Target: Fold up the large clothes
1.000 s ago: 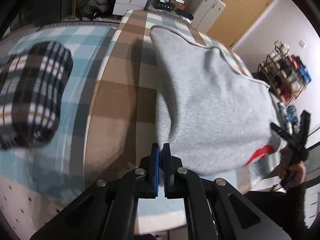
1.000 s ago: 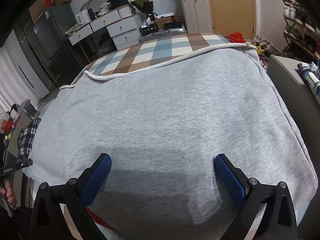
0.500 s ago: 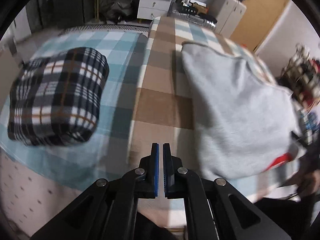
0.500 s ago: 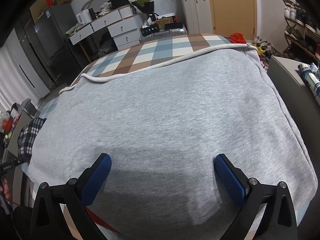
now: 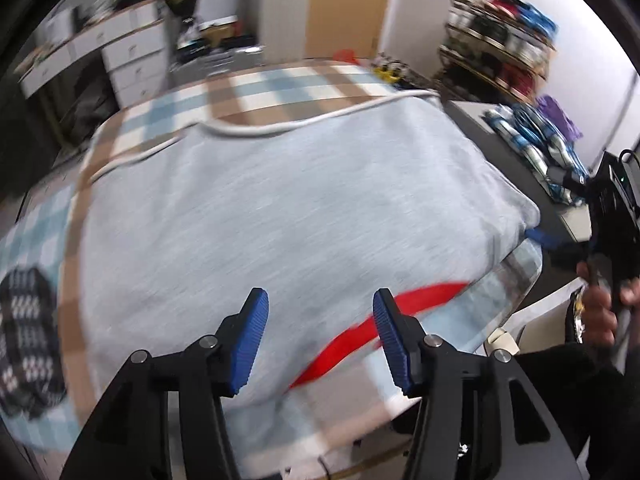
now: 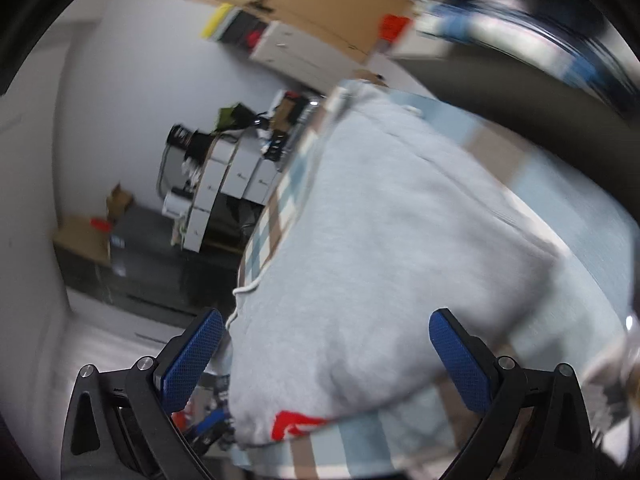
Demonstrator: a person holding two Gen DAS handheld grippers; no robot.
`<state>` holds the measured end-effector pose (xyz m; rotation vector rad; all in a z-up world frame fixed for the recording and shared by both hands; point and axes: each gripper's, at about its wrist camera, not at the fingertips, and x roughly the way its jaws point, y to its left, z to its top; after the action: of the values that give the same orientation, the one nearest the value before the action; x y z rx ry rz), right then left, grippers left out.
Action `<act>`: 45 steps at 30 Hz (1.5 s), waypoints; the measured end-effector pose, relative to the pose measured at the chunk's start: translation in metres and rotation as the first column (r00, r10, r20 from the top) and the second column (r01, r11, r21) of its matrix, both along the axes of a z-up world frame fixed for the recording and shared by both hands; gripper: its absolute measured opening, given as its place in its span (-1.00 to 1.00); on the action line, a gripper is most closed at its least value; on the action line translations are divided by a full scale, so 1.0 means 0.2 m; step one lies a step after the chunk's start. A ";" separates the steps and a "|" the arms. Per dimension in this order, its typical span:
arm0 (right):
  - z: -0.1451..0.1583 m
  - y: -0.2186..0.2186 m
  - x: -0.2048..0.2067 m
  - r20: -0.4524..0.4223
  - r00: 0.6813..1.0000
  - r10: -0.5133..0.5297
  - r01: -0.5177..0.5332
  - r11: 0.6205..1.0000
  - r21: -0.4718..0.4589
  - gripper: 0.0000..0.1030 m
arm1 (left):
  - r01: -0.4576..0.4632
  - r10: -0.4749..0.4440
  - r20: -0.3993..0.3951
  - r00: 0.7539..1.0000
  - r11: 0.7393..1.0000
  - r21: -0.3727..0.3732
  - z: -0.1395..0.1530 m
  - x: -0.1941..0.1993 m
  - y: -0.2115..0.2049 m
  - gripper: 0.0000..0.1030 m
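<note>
A folded grey sweatshirt (image 5: 280, 200) lay flat on a bed covered by a checked blanket (image 5: 248, 88) of blue, brown and white squares. A white cord (image 5: 304, 120) ran along the garment's far edge, toward twelve o'clock in the left wrist view, and a red print (image 5: 384, 328) showed at its near edge, toward five o'clock.

The left gripper (image 5: 318, 336) hung above the near part of the sweatshirt, pointing steeply down. Its blue pads (image 5: 250, 336) stood partly apart and were opening, with only air between them; they did not press on the cloth.

The right gripper (image 6: 326, 360) was rolled well to one side, so the room appeared tilted in its view. Its blue pads (image 6: 460, 364) were spread wide, with a corner of the sweatshirt (image 6: 380, 260) seen through the gap; whether they touched it could not be told. In the left wrist view, at three o'clock, a person's hand (image 5: 600, 300) gripped the black handle of this tool at the bed's right edge, one blue tip near the garment's corner.

At nine o'clock in the left view a folded black-and-white plaid cloth (image 5: 24, 340) rested on the blanket, apart from the sweatshirt. Beyond the bed stood white drawers (image 5: 132, 56) at eleven o'clock and a cluttered rack (image 5: 500, 40) at two o'clock. Both views were blurred.
</note>
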<state>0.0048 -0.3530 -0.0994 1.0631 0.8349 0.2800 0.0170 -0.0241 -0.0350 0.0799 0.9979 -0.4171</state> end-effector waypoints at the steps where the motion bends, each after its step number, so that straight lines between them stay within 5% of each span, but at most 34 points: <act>1: -0.03 -0.01 -0.02 -0.013 1.000 0.004 -0.004 1.000 0.020 1.00 | -0.004 0.004 0.001 1.000 1.000 0.027 -0.02 0.02 -0.04 -0.04; 5: -0.12 0.00 -0.02 -0.086 0.995 0.042 -0.038 0.998 0.047 1.00 | -0.041 0.041 -0.013 0.999 0.999 0.010 -0.08 0.06 -0.05 -0.03; 13: -0.10 0.16 0.28 -0.197 0.973 0.118 -0.145 0.980 -0.133 1.00 | -0.141 0.130 -0.095 0.987 0.982 -0.127 -0.09 0.14 0.04 0.30; 18: -0.09 0.23 0.41 -0.169 0.982 0.080 -0.108 0.981 -0.161 1.00 | -0.158 0.140 -0.127 0.982 0.977 -0.144 -0.15 0.18 0.06 0.31; 21: -0.09 0.25 0.44 -0.150 0.988 0.030 -0.054 0.986 -0.158 1.00 | -0.142 0.124 -0.127 0.984 0.980 -0.143 -0.17 0.19 0.01 0.52; 23: -0.11 0.23 0.42 -0.118 0.993 -0.004 -0.012 0.991 -0.134 0.79 | -0.123 0.113 -0.102 0.988 0.987 -0.100 -0.16 0.17 -0.02 0.57; 24: -0.11 0.21 0.40 -0.114 0.993 -0.018 0.003 0.991 -0.137 0.10 | -0.116 0.108 -0.091 0.990 0.990 -0.084 -0.16 0.16 -0.03 0.57; 25: -0.12 0.19 0.39 -0.112 0.993 -0.030 0.015 0.991 -0.131 -0.32 | -0.120 0.113 -0.087 0.990 0.989 -0.082 -0.15 0.16 -0.03 0.57; 29: -0.15 0.08 0.32 -0.076 0.996 -0.055 0.056 0.998 0.013 -0.48 | -0.137 0.128 -0.097 0.987 0.986 -0.093 -0.15 0.16 -0.01 0.58; 35: 0.02 0.14 0.29 0.061 0.998 0.001 0.007 0.992 -0.126 -0.53 | -0.149 0.144 -0.077 0.987 0.986 -0.069 -0.14 0.15 -0.02 0.58; 39: 0.15 0.26 0.30 0.147 0.986 0.073 -0.028 0.956 -0.292 -0.53 | -0.158 0.150 -0.090 0.985 0.984 -0.087 -0.15 0.16 0.01 0.58; 42: 0.16 0.30 0.32 0.147 0.984 0.095 -0.035 0.930 -0.367 -0.53 | -0.155 0.146 -0.091 0.985 0.984 -0.091 -0.15 0.16 0.01 0.58; 45: 0.08 0.24 0.33 0.072 0.996 0.045 -0.021 0.955 -0.297 -0.53 | -0.147 0.140 -0.084 0.987 0.985 -0.087 -0.14 0.15 0.01 0.58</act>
<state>0.0715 -0.3050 -0.0825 0.7534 0.7968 0.2145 0.0469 -0.0228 -0.0639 -0.0930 1.0520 -0.3358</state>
